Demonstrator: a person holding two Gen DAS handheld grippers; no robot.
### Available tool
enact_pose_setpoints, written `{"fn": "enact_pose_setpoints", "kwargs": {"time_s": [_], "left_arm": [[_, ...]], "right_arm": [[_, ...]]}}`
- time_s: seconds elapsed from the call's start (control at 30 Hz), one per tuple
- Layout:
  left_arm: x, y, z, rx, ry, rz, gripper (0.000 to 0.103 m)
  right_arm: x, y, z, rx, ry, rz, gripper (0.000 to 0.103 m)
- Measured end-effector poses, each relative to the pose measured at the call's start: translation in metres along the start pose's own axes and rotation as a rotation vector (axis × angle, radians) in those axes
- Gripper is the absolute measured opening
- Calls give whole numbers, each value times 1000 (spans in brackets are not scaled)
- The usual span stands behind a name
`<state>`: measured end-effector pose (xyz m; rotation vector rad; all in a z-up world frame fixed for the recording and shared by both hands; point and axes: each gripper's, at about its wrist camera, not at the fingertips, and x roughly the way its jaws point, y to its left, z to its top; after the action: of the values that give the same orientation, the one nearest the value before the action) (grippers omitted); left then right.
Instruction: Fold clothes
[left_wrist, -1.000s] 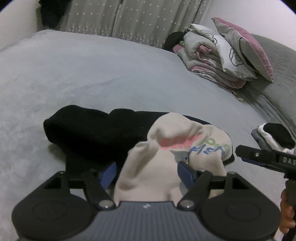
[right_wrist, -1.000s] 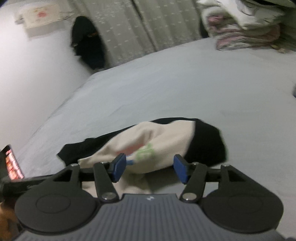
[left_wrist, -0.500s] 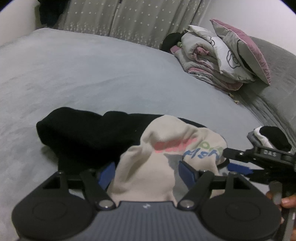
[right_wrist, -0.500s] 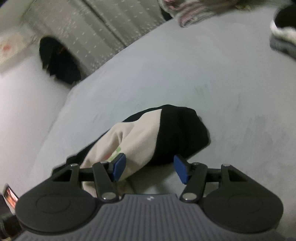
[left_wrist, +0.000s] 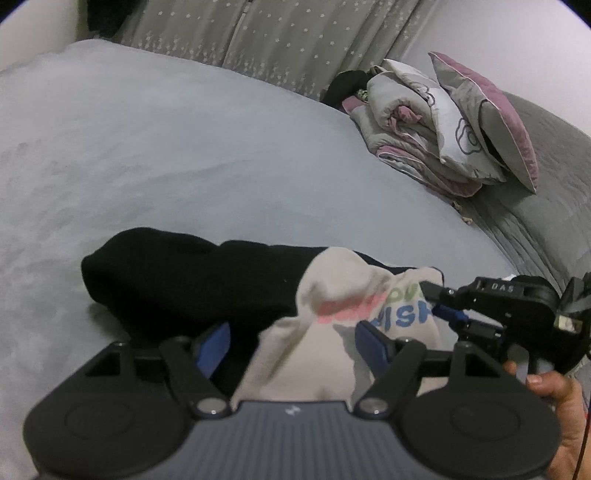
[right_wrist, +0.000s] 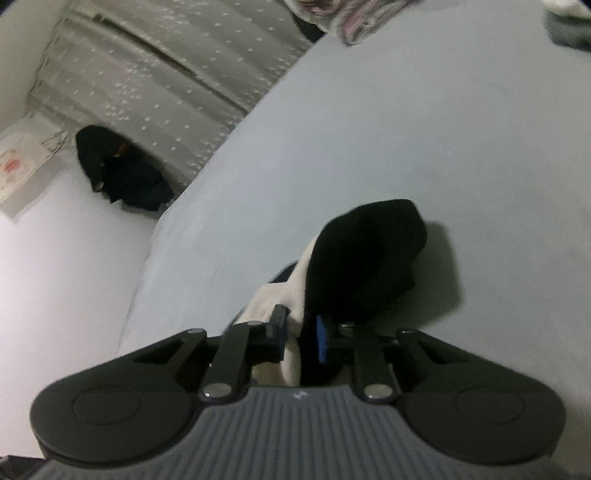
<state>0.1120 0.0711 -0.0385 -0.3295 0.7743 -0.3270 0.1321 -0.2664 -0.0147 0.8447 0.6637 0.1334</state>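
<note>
A crumpled cream and black sweatshirt (left_wrist: 325, 332) with pink, green and blue lettering lies on the grey bed (left_wrist: 184, 147). My left gripper (left_wrist: 293, 343) is open, its blue pads on either side of the cream cloth. My right gripper (right_wrist: 301, 334) is shut on the sweatshirt (right_wrist: 365, 258) where cream meets black. It also shows in the left wrist view (left_wrist: 439, 304), pinching the printed edge at the right.
Folded bedding and a pink-edged pillow (left_wrist: 443, 125) are stacked at the far right. Star-patterned curtains (left_wrist: 277, 33) hang behind the bed. A dark garment (right_wrist: 118, 173) hangs by the wall at the left. A person's hand (left_wrist: 561, 406) holds the right gripper.
My right gripper has moved in onto the sweatshirt's edge, tilted, and gone from open to shut on the cloth. My left gripper stayed open around the cream part.
</note>
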Motion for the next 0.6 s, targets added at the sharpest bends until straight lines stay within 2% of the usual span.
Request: {"fn": "enact_pose_setpoints", "kwargs": {"time_s": [0.23, 0.47, 0.6], "left_arm": [[-2, 13, 5, -53, -14, 2, 75], [1, 15, 5, -56, -14, 25, 72], [6, 11, 4, -34, -9, 30, 72]], "right_arm": [[13, 34, -2, -99, 32, 36, 17], [35, 66, -19, -232, 118, 76, 16], [49, 67, -27, -265, 190, 57, 18]]}}
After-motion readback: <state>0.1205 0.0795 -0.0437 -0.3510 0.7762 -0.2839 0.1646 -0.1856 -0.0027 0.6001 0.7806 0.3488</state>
